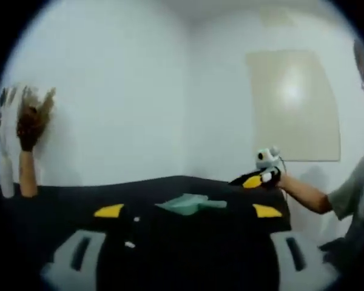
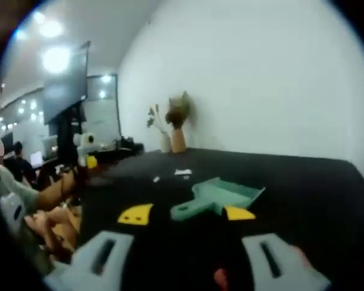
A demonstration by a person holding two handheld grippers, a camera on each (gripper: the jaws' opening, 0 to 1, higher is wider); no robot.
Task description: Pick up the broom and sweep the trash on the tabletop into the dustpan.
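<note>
Hovering above black table [image 2: 315, 182] | green dustpan [image 2: 221, 195] frame centre | left gripper [image 1: 188, 211] jaws apart | right gripper [image 2: 187, 213] jaws apart, nothing held

Both views are pretty blurry tbh. The white scraps [image 1: 130, 244] on the desk [image 1: 60, 206] are too small to identify, and the dustpan [image 2: 221, 197] handle end sits behind the right jaws.

Dustpan on the counter, vases at the wall

The dustpan [image 2: 221, 197] lies mid-counter [image 2: 303, 182]; 2 scraps [image 2: 182, 172] lie beyond it, and 2 vases [image 2: 178, 139] stand behind at the wall.
</note>
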